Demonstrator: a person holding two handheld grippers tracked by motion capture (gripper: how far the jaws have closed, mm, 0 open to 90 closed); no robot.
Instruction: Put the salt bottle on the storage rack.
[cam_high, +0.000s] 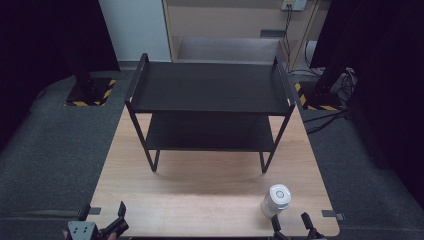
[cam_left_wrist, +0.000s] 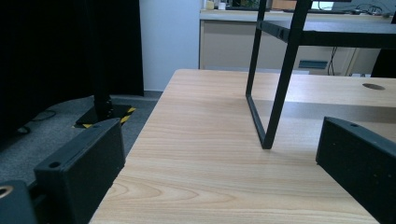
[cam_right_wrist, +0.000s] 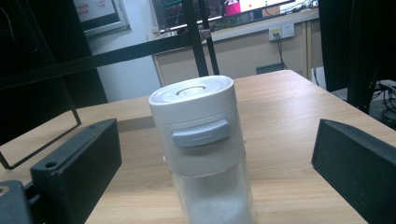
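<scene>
Pale wooden surface carries a black two-tier metal shelf rack at twelve o'clock and an upright white-capped clear plastic shaker jar at five o'clock. Right gripper sits just beside the jar, jaws apart with it between them, untouched; left gripper at seven o'clock stands apart, empty.

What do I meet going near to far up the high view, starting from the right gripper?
Right gripper → white-lidded jar → bare stretch of the wooden table → black two-tier shelf rack → grey floor beyond the table's far edge → beige wall.
</scene>
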